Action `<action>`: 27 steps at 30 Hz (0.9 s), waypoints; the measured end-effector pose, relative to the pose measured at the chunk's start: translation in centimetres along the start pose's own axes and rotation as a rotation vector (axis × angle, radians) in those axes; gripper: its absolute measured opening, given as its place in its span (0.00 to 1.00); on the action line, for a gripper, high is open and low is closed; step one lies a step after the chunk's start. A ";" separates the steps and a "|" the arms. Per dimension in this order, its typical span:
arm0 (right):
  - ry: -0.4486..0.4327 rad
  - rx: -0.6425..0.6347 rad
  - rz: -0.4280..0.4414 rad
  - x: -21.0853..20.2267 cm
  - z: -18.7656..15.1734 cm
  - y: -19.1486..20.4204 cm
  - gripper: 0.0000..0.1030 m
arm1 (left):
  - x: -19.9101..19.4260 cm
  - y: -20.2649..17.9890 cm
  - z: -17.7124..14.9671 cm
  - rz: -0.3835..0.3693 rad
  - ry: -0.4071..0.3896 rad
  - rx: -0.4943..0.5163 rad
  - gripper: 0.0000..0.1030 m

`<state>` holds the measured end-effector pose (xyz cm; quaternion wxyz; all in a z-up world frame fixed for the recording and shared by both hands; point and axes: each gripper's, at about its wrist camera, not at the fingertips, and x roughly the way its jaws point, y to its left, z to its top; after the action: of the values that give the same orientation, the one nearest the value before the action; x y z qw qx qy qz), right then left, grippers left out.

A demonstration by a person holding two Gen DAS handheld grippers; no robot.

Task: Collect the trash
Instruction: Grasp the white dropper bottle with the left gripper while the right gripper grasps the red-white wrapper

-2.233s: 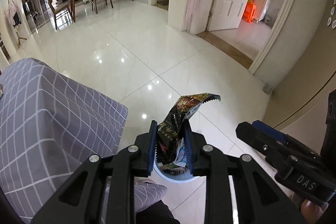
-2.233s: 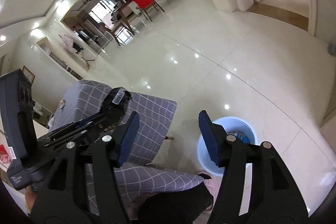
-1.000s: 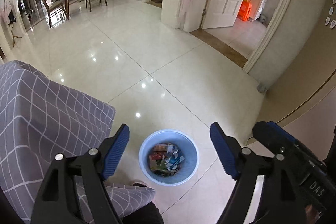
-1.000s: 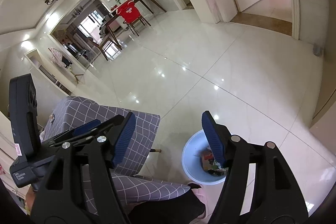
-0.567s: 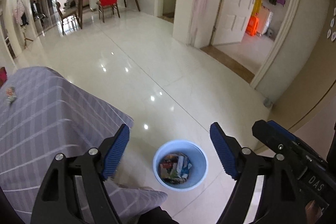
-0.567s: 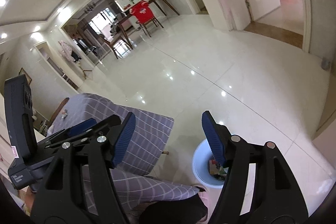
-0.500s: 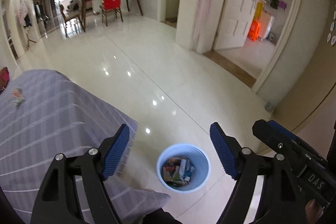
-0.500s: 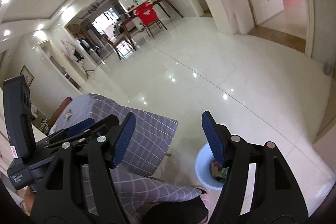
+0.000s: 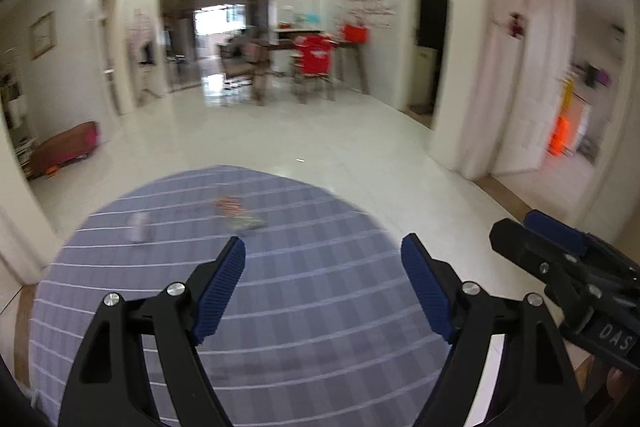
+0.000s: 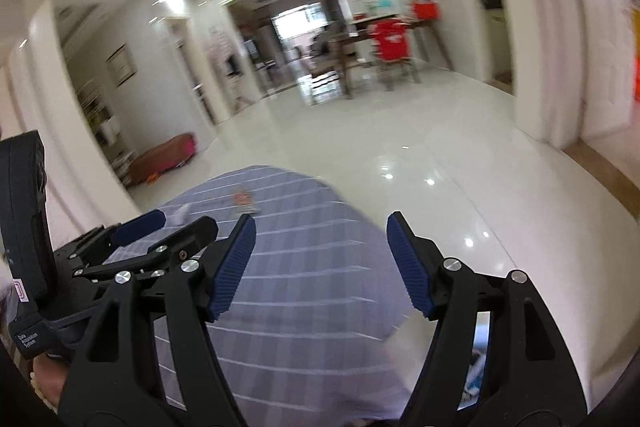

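Note:
A round table under a grey checked cloth (image 9: pixel 320 307) fills the lower half of both blurred views. Far out on the cloth lie a colourful wrapper (image 9: pixel 238 215) (image 10: pixel 245 201) and a small pale scrap (image 9: pixel 138 223) (image 10: pixel 182 213). My left gripper (image 9: pixel 323 247) hangs open above the near cloth with nothing between its blue pads. My right gripper (image 10: pixel 321 227) is beside it on the right, its jaws opening and empty. Each gripper shows in the other's view, the right one (image 9: pixel 560 255) and the left one (image 10: pixel 160 231). A sliver of the blue bin (image 10: pixel 480 347) shows behind my right finger.
Glossy white tile floor (image 9: pixel 320 139) stretches beyond the table. A low brown and pink thing (image 9: pixel 66 147) lies by the left wall. A dining table with a red-covered chair (image 9: pixel 316 59) stands far back. A white door and an orange object (image 9: pixel 560 135) are at the right.
My left gripper let the dark wrapper go into the blue bin. Both views have since swung up and away from the bin to the cloth-covered table, which now fills the foreground.

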<state>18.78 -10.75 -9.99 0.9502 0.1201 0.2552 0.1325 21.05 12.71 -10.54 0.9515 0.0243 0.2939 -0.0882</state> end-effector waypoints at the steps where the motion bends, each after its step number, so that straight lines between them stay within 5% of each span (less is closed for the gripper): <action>1: 0.009 -0.022 0.016 1.1 0.3 1.6 0.67 | -0.1 1.7 0.1 0.019 -0.004 -0.020 0.77; 12: 0.151 -0.148 0.070 13.1 0.8 11.6 0.68 | 3.3 18.6 -0.1 0.173 0.080 -0.207 0.79; 27: 0.368 -0.250 -0.029 29.4 0.4 11.6 0.68 | 15.8 22.9 0.3 0.177 0.238 -0.201 0.77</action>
<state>41.33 9.30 -19.56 0.8969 -0.0286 0.4077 0.1689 38.21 32.80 -19.26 0.9116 -0.0346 0.4086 0.0293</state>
